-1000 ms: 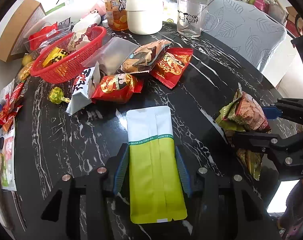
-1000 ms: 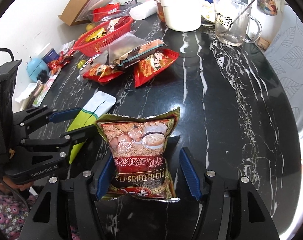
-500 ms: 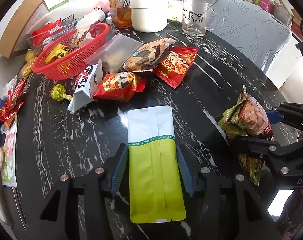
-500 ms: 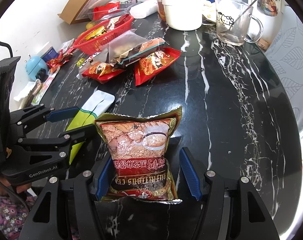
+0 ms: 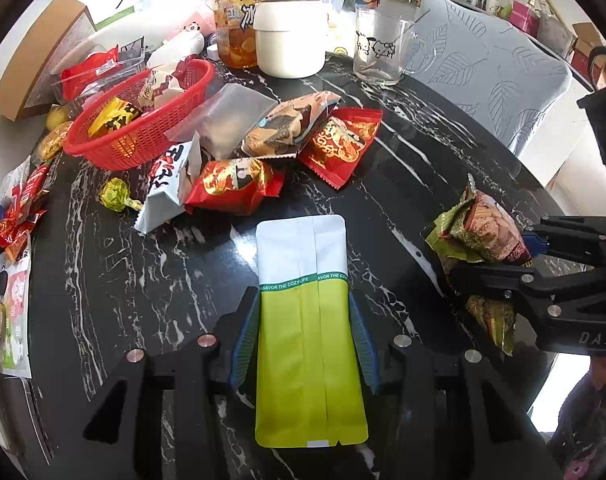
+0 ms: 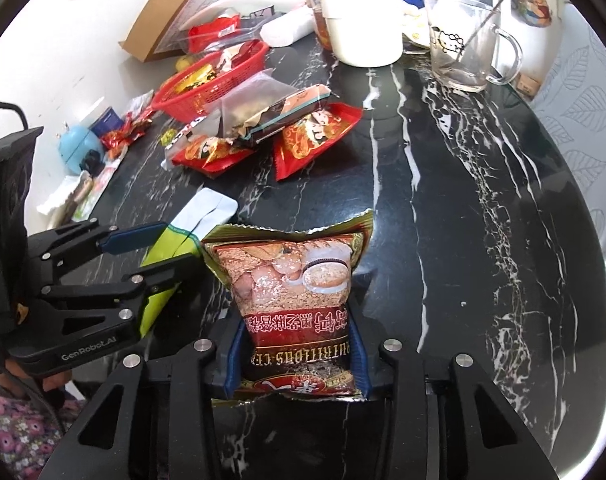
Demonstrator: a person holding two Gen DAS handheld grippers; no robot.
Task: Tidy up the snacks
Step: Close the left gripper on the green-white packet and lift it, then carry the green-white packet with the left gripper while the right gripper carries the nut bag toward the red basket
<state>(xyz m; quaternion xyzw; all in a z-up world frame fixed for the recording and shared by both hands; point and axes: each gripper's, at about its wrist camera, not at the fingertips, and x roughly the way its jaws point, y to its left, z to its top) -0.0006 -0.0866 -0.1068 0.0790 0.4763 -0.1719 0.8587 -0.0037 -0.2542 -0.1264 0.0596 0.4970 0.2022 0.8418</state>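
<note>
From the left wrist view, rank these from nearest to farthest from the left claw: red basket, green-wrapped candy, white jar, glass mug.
Measured from the left claw:
1. Green-wrapped candy, left of centre on the table.
2. Red basket, farther back on the left.
3. White jar and glass mug, both at the far edge, too close to call.

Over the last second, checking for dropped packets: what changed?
Little. The left gripper with its green-and-white pouch eased toward the red basket. The right gripper went on holding the cereal packet. Nothing released; table snacks stayed put.
</note>
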